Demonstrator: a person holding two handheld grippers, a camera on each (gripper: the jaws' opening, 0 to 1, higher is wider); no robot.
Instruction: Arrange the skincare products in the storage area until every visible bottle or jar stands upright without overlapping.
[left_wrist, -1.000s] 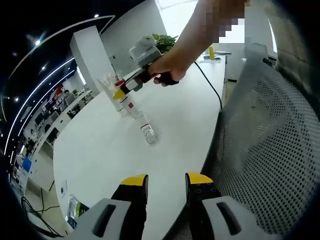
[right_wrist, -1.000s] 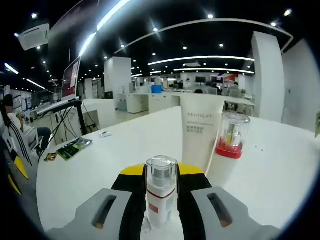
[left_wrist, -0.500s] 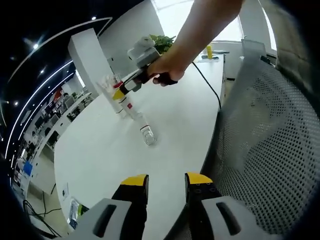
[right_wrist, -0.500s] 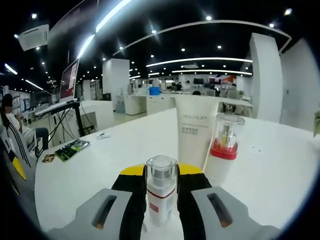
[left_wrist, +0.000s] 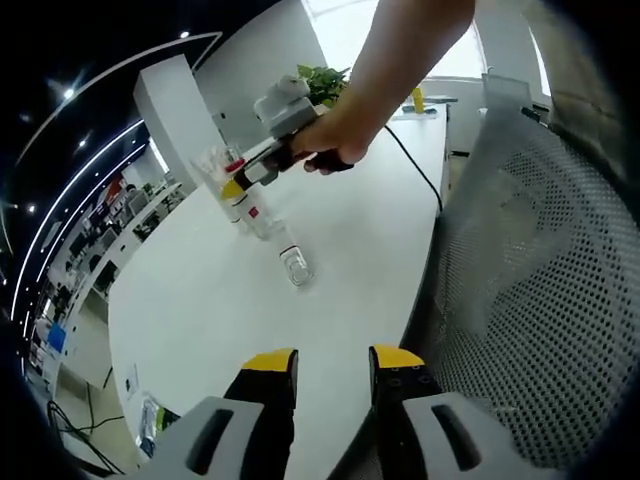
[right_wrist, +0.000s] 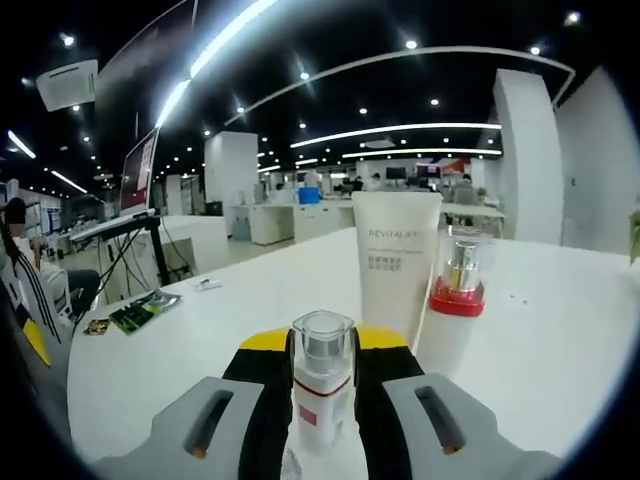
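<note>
Right gripper (right_wrist: 323, 372): jaws clamped on a small clear-capped bottle (right_wrist: 322, 385), held upright above the white table (right_wrist: 190, 330); just beyond stand a white tube (right_wrist: 392, 262) and a red-collared bottle (right_wrist: 458, 290), side by side; left gripper (left_wrist: 331, 372): jaws narrowly parted, holding nothing, over the table edge; a clear jar (left_wrist: 297, 268) sits alone on the table, nearer than the person's hand (left_wrist: 325, 140); a mesh chair (left_wrist: 530, 290) stands beside the table.

Pretty clearly a big open-plan office. Long curved white table (right_wrist: 560, 330), rows of desks (right_wrist: 290, 215) with screens way in the back, white square pillars (right_wrist: 228, 170), dark ceiling with curved LED strips (right_wrist: 400, 130) and spot lights. There's a mesh office chair (left_wrist: 530, 300) pulled up to the table, and a potted plant (left_wrist: 330, 82) at the far end.
</note>
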